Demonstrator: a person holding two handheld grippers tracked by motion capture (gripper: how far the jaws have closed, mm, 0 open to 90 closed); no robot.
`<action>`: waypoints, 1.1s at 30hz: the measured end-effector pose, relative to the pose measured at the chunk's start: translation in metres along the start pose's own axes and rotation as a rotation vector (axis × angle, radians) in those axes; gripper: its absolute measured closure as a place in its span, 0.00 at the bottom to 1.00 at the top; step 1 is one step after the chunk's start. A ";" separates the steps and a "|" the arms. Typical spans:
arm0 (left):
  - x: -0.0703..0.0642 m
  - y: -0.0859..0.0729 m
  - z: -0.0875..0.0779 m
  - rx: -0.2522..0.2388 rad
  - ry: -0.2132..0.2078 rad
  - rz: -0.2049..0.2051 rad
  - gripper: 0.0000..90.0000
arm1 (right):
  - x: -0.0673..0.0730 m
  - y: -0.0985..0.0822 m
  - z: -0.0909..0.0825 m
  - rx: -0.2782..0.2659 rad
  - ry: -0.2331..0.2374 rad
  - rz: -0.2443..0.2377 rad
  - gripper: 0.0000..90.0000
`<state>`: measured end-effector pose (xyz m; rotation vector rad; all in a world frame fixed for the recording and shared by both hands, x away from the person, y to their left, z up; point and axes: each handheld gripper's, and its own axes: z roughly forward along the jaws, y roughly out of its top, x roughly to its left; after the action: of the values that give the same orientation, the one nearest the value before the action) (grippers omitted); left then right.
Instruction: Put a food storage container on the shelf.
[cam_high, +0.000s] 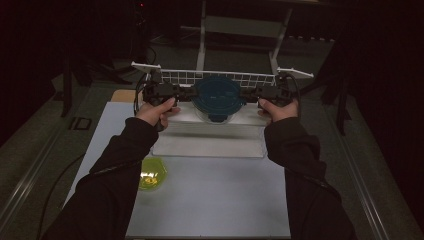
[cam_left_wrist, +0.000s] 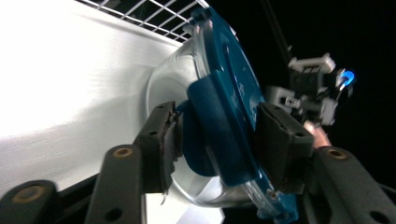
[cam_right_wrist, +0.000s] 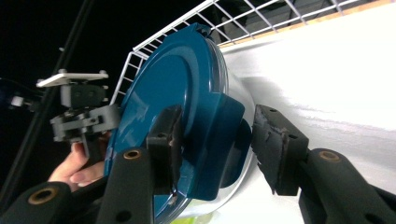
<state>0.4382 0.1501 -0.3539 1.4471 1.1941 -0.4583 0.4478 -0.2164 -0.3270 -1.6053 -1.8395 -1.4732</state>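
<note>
We see a clear round container with a blue lid (cam_high: 218, 96) standing on the white tray (cam_high: 210, 145) just in front of the white wire rack (cam_high: 185, 77). Our left gripper (cam_left_wrist: 219, 133) straddles one side latch of the lid and our right gripper (cam_right_wrist: 217, 144) straddles the opposite one. On both, the jaws stand apart with gaps showing beside the pads, not clamped. A yellow-green container (cam_high: 151, 173) sits on the table near our left sleeve (cam_high: 112, 170).
</note>
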 end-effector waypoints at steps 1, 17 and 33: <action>-0.002 0.000 0.000 0.002 0.009 0.013 0.50 | 0.001 0.000 0.000 -0.002 -0.006 -0.007 0.58; -0.034 -0.024 -0.022 -0.118 0.136 0.350 0.14 | 0.035 -0.014 -0.018 -0.058 -0.096 -0.250 0.47; -0.060 -0.077 -0.041 -0.150 0.243 0.606 0.00 | 0.061 -0.075 -0.029 -0.056 -0.056 -0.437 0.63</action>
<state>0.3348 0.1501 -0.3323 1.6698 0.8861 0.2237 0.3520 -0.1945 -0.3050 -1.3323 -2.3069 -1.6757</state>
